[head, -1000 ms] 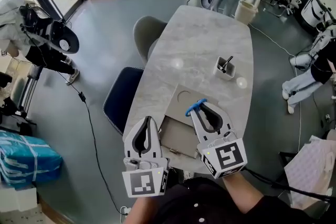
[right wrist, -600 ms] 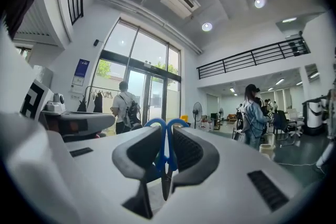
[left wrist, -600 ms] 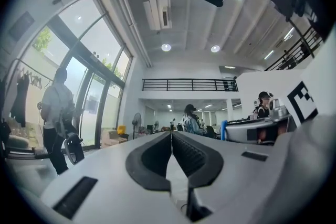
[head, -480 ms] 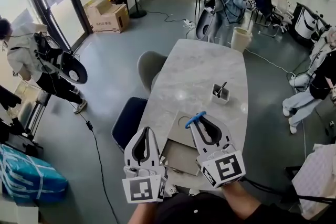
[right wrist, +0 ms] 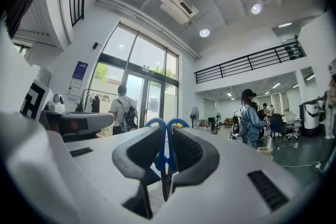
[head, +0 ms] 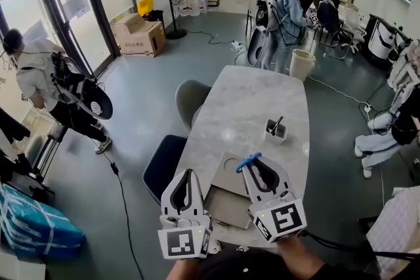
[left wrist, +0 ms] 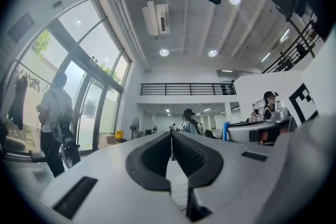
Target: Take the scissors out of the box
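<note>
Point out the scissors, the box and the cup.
scissors (head: 247,161), head view, blue handle.
box (head: 227,175), head view, open lid.
cup (head: 275,136), head view, near wall.

From above, the blue-handled scissors (head: 248,161) show only a loop of handle; the blades are hidden between the white right gripper's (head: 252,166) fingers (head: 281,181). That gripper and the white left gripper (head: 186,173) cover the near part of the flat brown cardboard box (head: 226,175). The dark contents of the small square white holder (head: 276,131) are too small to tell.

Grey floor (head: 151,69), marble table (head: 256,101), glass doors (head: 62,6).
</note>
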Available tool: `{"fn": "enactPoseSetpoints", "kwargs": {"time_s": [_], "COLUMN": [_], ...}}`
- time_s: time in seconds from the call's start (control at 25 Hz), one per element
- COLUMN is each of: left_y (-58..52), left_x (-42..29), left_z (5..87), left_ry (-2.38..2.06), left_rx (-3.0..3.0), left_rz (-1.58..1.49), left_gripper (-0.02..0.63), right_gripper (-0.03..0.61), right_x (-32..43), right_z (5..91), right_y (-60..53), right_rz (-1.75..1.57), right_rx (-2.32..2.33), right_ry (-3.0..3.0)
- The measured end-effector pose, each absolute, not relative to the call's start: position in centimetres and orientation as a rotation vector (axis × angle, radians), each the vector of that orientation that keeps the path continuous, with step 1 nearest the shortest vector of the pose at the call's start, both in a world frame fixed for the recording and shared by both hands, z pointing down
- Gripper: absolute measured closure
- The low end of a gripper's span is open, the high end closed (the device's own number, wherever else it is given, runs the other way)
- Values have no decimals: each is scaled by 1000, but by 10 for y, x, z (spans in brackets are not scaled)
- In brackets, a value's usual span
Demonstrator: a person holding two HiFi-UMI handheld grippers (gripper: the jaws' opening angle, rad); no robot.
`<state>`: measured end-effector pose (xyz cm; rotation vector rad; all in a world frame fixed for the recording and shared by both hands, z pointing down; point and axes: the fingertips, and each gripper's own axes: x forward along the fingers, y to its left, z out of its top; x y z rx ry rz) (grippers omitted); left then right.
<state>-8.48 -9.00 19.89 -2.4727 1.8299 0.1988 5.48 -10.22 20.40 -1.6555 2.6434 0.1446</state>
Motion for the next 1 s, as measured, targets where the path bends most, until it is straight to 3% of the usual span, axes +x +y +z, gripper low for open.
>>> {"fn": "enactPoseSetpoints", "kwargs": {"time_s": [1.0], "left_y": [-85], "left_x": [-85], "left_z": [201], "left_ry": [1840], "left_rx": [-2463], "left_rz": [187], "left_gripper": [597], "right_gripper": [511], "right_x": [55], "right_z": [211], "right_y": [-100], "right_rz": [131], "right_rx": [-1682], "right_ry": [2657]}}
